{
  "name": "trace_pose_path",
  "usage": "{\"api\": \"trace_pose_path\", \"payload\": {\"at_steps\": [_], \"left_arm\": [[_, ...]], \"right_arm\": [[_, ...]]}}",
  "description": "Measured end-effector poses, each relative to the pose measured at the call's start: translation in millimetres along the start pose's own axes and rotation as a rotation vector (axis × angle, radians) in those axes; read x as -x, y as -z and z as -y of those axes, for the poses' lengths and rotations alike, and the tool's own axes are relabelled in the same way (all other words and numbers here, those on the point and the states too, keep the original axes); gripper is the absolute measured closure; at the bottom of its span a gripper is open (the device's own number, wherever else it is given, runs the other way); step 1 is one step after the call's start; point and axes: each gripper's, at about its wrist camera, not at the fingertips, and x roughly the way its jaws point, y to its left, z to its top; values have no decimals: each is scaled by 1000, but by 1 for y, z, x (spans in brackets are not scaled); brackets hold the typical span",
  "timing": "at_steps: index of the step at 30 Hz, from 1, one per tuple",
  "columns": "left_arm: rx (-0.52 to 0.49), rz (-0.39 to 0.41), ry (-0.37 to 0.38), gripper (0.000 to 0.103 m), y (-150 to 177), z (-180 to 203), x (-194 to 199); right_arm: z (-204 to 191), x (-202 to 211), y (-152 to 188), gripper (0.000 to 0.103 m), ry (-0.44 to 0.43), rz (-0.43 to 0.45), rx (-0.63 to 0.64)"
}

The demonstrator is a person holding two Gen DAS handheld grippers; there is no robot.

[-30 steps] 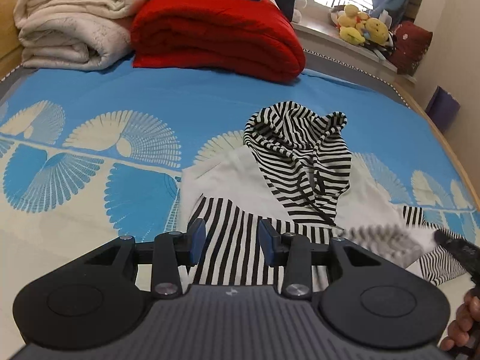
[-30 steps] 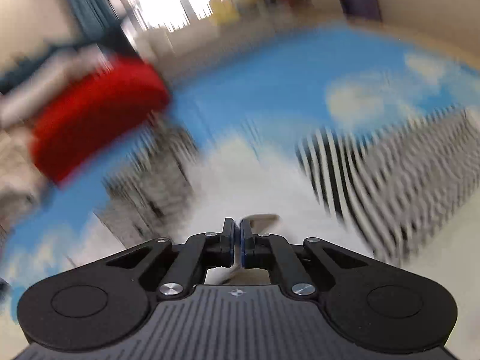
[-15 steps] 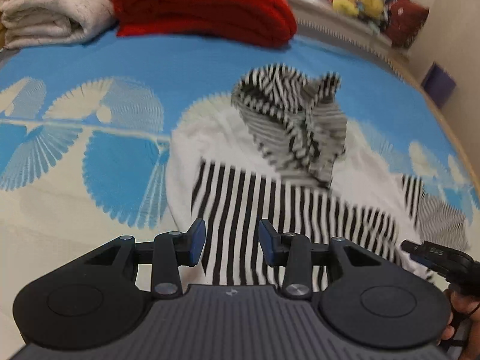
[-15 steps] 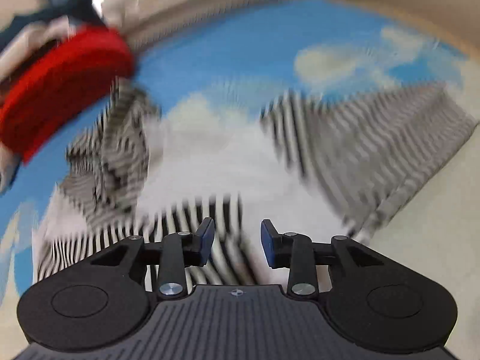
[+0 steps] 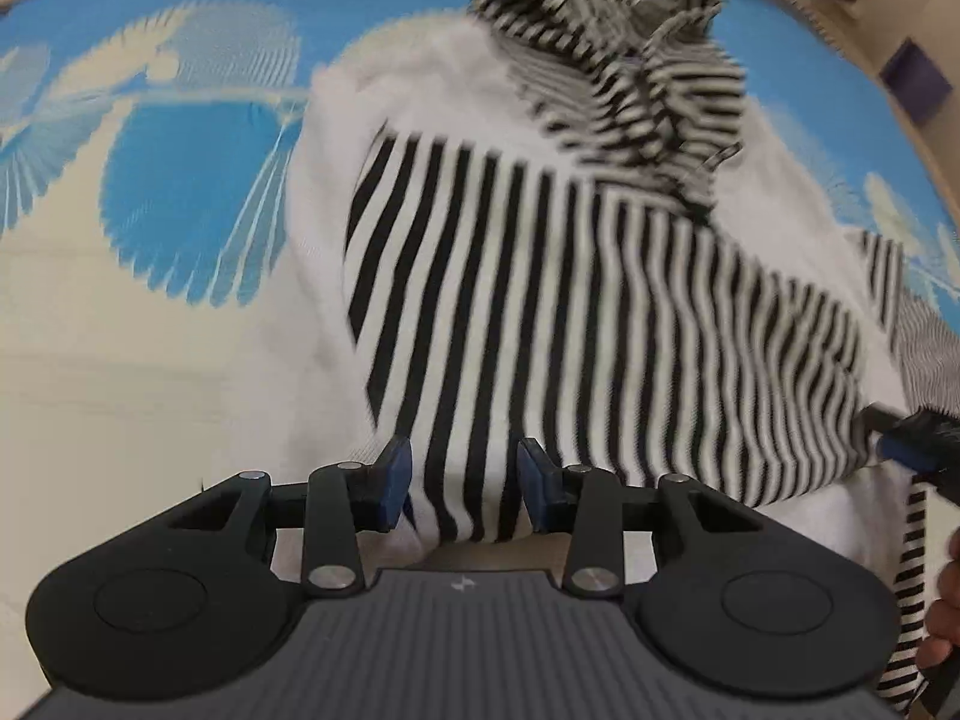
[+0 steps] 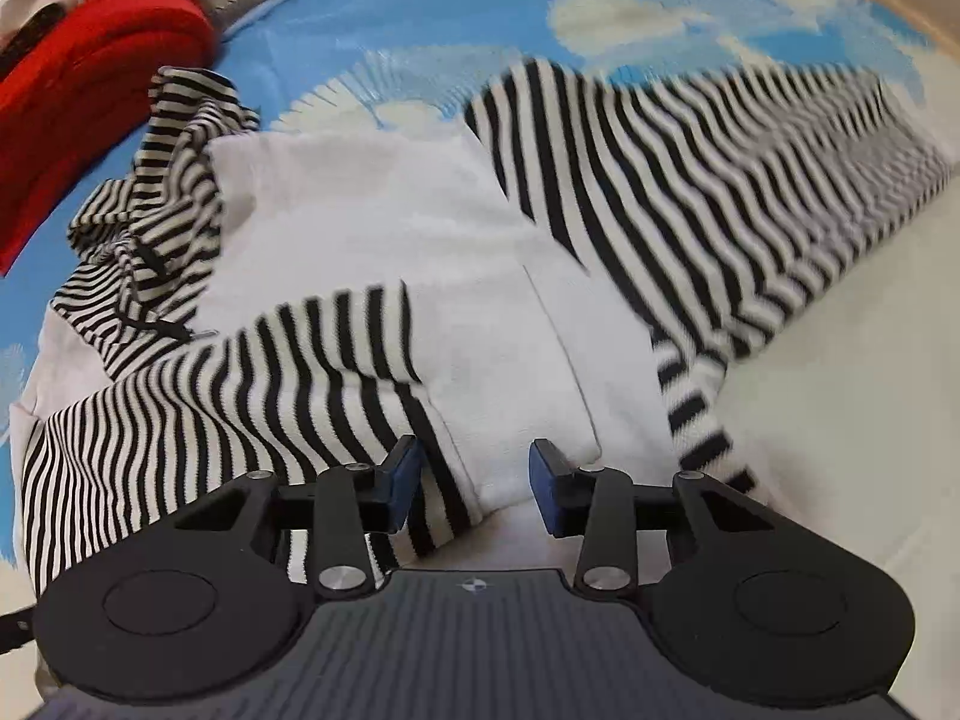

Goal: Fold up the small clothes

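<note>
A small white hoodie with a black-and-white striped hood and striped sleeves lies flat on the blue patterned bed cover. One striped sleeve is folded across its front. My left gripper is open, its jaws on either side of that sleeve's near end. In the right wrist view the hoodie fills the middle, with the other striped sleeve spread to the right. My right gripper is open over the white hem, holding nothing. Its tip also shows at the right edge of the left wrist view.
A folded red blanket lies at the far left of the bed in the right wrist view. The blue and cream bed cover surrounds the hoodie. A wooden bed edge and a purple object are at the far right.
My right gripper went from shut to open and came down onto the hem. My left gripper moved forward and lower over the folded sleeve and stayed open.
</note>
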Motion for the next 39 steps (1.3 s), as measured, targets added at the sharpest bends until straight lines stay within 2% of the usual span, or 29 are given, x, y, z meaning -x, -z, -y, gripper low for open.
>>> {"api": "trace_pose_path", "payload": {"at_steps": [2, 5, 7, 9, 12, 14, 17, 20, 24, 29, 35, 39], "left_arm": [[19, 0, -4, 61, -2, 0, 4], [3, 97, 23, 60, -9, 11, 30], [-6, 118, 38, 60, -12, 16, 38], [-17, 117, 23, 60, -14, 23, 43], [-71, 184, 13, 58, -17, 36, 63], [-104, 234, 17, 48, -18, 44, 77], [-163, 278, -3, 45, -16, 57, 86], [-220, 281, -43, 45, -12, 67, 82], [-249, 271, -52, 45, -8, 72, 75], [-247, 283, -47, 45, -8, 74, 76], [-218, 283, -49, 45, -12, 74, 74], [-205, 279, -46, 45, -16, 74, 71]], "right_arm": [[1, 4, 0, 57, -23, 21, 15], [10, -7, -1, 57, -4, -38, -1], [10, -5, -4, 57, -11, -35, 15], [6, 5, -7, 57, -2, 2, 42], [8, 26, -13, 57, -31, 71, 46], [10, 38, -18, 57, -44, 112, 53], [14, 52, -26, 57, -53, 176, 67], [22, 64, -35, 57, -59, 230, 60], [42, 75, -46, 57, -54, 274, 22], [62, 77, -55, 57, -47, 286, -19], [86, 78, -62, 57, -22, 324, -5], [125, 76, -73, 57, 22, 353, -72]]}}
